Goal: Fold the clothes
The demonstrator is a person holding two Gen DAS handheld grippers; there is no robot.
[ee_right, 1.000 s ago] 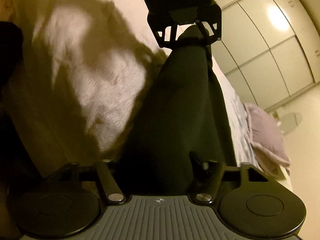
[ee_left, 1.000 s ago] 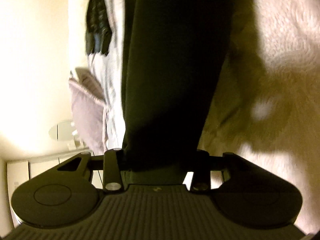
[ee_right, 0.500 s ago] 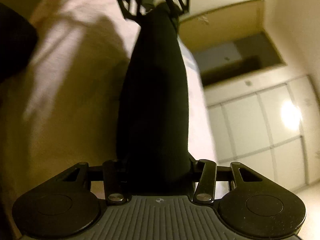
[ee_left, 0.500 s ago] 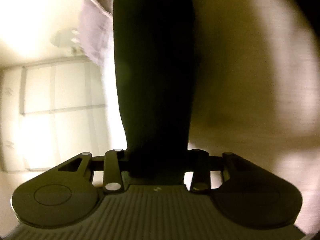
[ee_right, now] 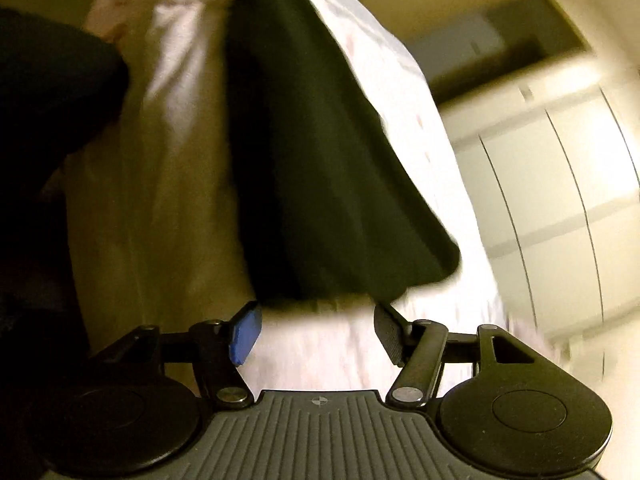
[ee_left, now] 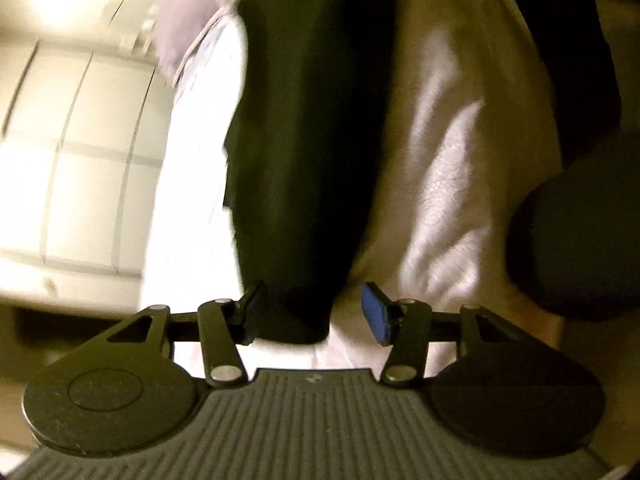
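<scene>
since both sets of jaws stand spread, nothing is pinched: left hand-held gripper (ee_left: pixel 314 316) sits at near end of dark garment (ee_left: pixel 308 132), cloth edge between its fingers, likely touching left one. right hand-held gripper (ee_right: pixel 316 334) spread too, just short of other end. garment lies long and narrow on pale bed (ee_left: pixel 448 184), flat enough to rest unheld. whether further folds remain, cannot tell. wardrobe (ee_right: pixel 560 184) beyond bed.

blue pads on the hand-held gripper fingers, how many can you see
2: one on the left hand-held gripper, on its right finger; one on the right hand-held gripper, on its left finger. Other fingers show none.
</scene>
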